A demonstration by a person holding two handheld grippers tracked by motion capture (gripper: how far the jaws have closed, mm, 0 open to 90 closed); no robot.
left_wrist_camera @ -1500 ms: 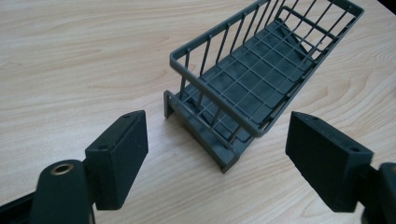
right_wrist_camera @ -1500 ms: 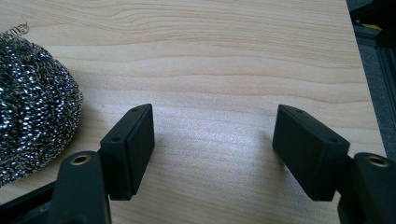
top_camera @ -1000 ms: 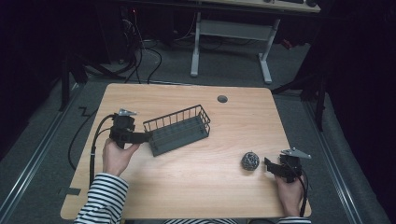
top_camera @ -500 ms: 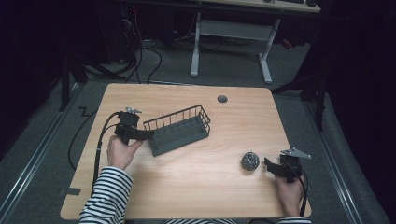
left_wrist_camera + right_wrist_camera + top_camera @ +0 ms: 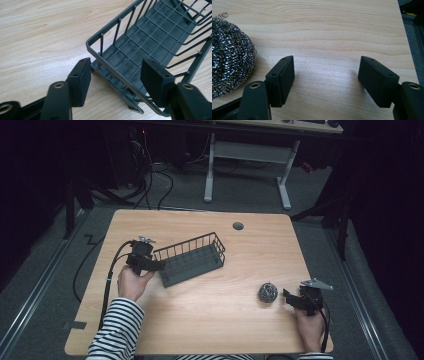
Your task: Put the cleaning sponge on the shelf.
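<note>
The left gripper (image 5: 116, 75), jaws spread around the wire basket's (image 5: 192, 260) near corner, seems about to clamp it, while the right gripper (image 5: 325, 80) (also spread, empty) waits beside 1 steel scourer (image 5: 268, 292).

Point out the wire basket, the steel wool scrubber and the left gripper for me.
wire basket (image 5: 192, 262): high view, on its grid floor.
steel wool scrubber (image 5: 268, 292): high view, middle of the ball.
left gripper (image 5: 115, 75): left gripper view, midway between its fingertips.
</note>
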